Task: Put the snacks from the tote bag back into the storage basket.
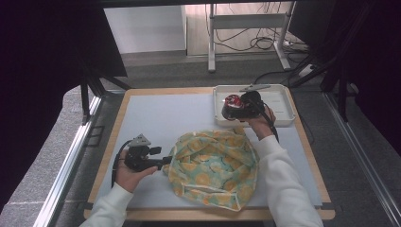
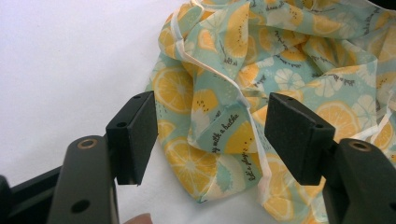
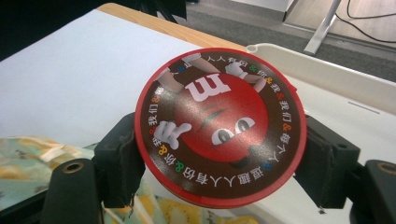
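Note:
A lemon-print cloth bag (image 1: 215, 168) lies bunched on the white mat, its folds spreading across the left gripper view (image 2: 261, 84). My left gripper (image 1: 165, 161) rests at the bag's left edge, jaws open around a fold of the fabric (image 2: 224, 130) without pressing it. My right gripper (image 1: 230, 106) is over the near left part of the white tray (image 1: 283, 101). It is shut on a round candy tub with a red-rimmed lid (image 3: 219, 126), also seen from above (image 1: 231, 100). Both pads (image 3: 121, 163) press the tub's sides.
The white mat (image 1: 156, 118) covers a wooden tabletop (image 1: 113, 137); the tray sits at its far right corner. A grey tool (image 1: 255, 87) lies on the tray's far rim. Desk legs and cables (image 1: 255, 38) stand beyond the table.

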Demonstrator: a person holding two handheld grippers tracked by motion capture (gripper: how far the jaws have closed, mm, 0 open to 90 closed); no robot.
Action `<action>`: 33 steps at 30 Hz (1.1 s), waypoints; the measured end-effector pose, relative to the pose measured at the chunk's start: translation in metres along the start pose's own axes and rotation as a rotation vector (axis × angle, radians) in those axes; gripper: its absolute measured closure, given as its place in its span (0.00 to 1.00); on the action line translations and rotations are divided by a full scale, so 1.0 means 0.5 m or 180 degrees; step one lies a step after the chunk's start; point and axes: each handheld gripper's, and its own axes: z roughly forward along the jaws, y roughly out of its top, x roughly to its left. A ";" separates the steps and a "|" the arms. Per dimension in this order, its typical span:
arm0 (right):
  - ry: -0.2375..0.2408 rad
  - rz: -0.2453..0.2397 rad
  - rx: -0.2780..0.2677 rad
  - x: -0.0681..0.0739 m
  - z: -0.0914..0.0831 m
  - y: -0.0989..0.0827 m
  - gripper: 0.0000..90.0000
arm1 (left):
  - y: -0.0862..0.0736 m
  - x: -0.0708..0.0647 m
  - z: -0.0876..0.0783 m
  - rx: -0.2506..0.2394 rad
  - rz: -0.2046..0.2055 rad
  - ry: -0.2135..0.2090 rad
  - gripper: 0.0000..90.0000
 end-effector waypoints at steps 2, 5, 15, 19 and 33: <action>-0.0005 0.0000 0.0009 -0.002 0.004 0.001 0.28 | 0.000 0.000 0.000 0.0001 0.0000 -0.0002 0.38; -0.0035 0.0011 0.0061 -0.007 0.020 0.008 0.28 | 0.000 0.000 0.000 0.0003 0.0003 -0.0002 0.38; -0.0084 0.0039 0.0150 -0.014 0.051 0.017 0.28 | -0.001 0.001 0.001 0.0004 -0.0008 -0.0008 0.38; -0.0092 0.0025 0.0169 -0.018 0.062 0.018 0.28 | -0.001 0.002 0.001 0.0005 -0.0011 -0.0006 0.38; -0.0221 -0.0041 0.0315 -0.024 0.108 0.015 0.28 | -0.002 0.003 0.001 0.0016 -0.0009 -0.0017 0.38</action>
